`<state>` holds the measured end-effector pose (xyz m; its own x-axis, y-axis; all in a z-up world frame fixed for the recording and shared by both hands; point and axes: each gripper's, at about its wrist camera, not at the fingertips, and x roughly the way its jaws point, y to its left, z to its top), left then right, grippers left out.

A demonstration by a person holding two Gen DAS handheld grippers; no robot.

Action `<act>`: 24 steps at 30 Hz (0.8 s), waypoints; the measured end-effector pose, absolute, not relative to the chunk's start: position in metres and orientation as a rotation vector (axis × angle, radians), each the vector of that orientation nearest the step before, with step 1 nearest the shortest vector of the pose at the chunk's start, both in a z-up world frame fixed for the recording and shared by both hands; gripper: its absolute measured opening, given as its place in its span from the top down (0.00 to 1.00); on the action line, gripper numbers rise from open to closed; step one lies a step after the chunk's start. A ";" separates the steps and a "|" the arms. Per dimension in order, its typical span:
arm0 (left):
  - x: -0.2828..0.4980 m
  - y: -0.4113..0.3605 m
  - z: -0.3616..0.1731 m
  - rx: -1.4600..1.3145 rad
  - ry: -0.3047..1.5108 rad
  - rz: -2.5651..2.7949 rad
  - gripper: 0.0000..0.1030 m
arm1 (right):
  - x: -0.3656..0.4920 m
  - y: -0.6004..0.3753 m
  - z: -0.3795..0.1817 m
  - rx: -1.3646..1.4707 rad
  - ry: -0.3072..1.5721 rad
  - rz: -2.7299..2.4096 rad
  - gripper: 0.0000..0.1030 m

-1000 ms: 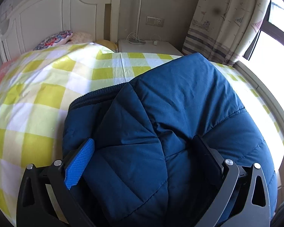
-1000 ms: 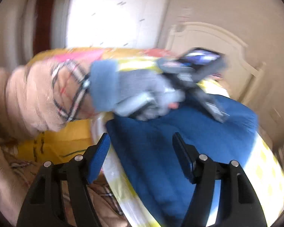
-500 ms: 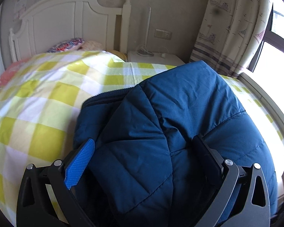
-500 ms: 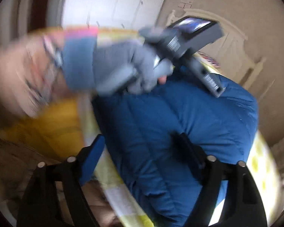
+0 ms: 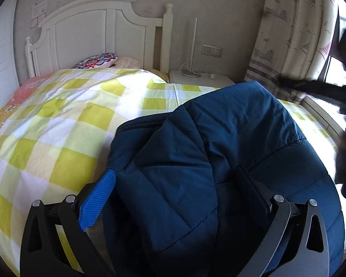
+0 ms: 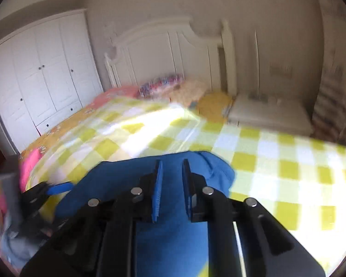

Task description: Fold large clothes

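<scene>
On the bed's checked quilt (image 5: pixel 57 124) lies the puffy blue jacket (image 5: pixel 219 143), partly folded. The left gripper (image 5: pixel 175 184) straddles a bulging fold, jaws wide, gripping nothing. The right gripper (image 6: pixel 171 184) hovers above the jacket, jaws nearly closed, empty. Next, likely pinching an edge to fold again.

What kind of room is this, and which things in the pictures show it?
Most likely a home bedroom. A bed with a white headboard and a yellow checked cover fills the view, a white wardrobe stands along one wall, and a small nightstand sits by the curtain.
</scene>
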<state>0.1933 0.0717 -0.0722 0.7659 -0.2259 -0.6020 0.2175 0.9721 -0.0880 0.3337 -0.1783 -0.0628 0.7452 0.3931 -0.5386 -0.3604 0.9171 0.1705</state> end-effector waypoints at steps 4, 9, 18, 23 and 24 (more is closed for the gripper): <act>0.192 0.085 -0.074 -0.065 0.656 -0.205 0.04 | 0.368 -0.111 -0.123 -0.259 0.786 0.409 0.85; 0.195 0.093 -0.076 -0.103 0.705 -0.206 0.04 | 0.374 -0.105 -0.118 -0.325 0.816 0.399 0.85; 0.194 0.072 0.003 -0.073 0.626 -0.230 0.05 | 0.375 -0.090 -0.145 -0.329 0.798 0.377 0.85; 0.272 0.078 -0.086 0.039 0.896 -0.095 0.04 | 0.376 -0.102 -0.141 -0.234 0.793 0.388 0.85; 0.275 0.091 -0.088 -0.035 0.916 -0.123 0.04 | 0.376 -0.102 -0.140 -0.230 0.794 0.392 0.85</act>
<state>0.2746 0.0913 -0.0884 0.6025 -0.1214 -0.7889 0.0914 0.9924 -0.0829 0.3758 -0.1016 -0.1403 0.6345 0.2546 -0.7298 -0.4251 0.9035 -0.0543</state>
